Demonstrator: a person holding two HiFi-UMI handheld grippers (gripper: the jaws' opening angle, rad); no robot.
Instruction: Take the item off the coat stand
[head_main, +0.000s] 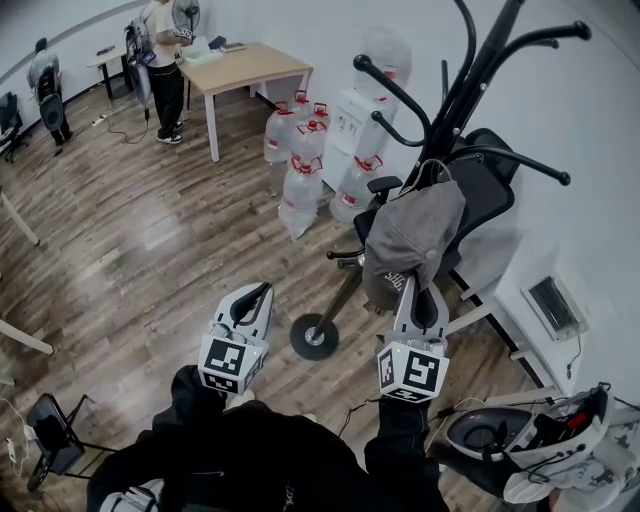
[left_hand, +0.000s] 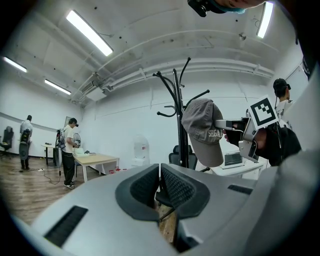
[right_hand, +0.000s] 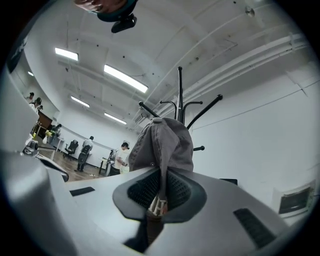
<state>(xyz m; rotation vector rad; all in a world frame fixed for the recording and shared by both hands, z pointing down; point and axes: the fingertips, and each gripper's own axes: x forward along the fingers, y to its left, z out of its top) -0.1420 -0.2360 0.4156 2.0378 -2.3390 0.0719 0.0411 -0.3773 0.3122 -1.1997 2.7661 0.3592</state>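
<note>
A grey cap (head_main: 415, 232) hangs by the black coat stand (head_main: 470, 90), near one of its lower hooks. My right gripper (head_main: 421, 287) reaches up from below and is shut on the cap's edge. In the right gripper view the cap (right_hand: 162, 145) rises from between the closed pads, and the right gripper (right_hand: 160, 176) pinches its fabric, with the stand's hooks (right_hand: 180, 92) behind. The left gripper view shows the cap (left_hand: 204, 131) from the side, the right gripper (left_hand: 226, 124) at its rim and the stand (left_hand: 176, 112). My left gripper (head_main: 262, 291) hovers level to the left, shut and holding nothing, its pads (left_hand: 160, 169) meeting.
The stand's round base (head_main: 314, 337) rests on the wood floor. Behind it are a black office chair (head_main: 485, 190), several water jugs (head_main: 300, 165) and a white dispenser (head_main: 362, 115). A person (head_main: 165, 60) stands by a table (head_main: 250, 68) far back. A cluttered desk (head_main: 560, 430) is at the lower right.
</note>
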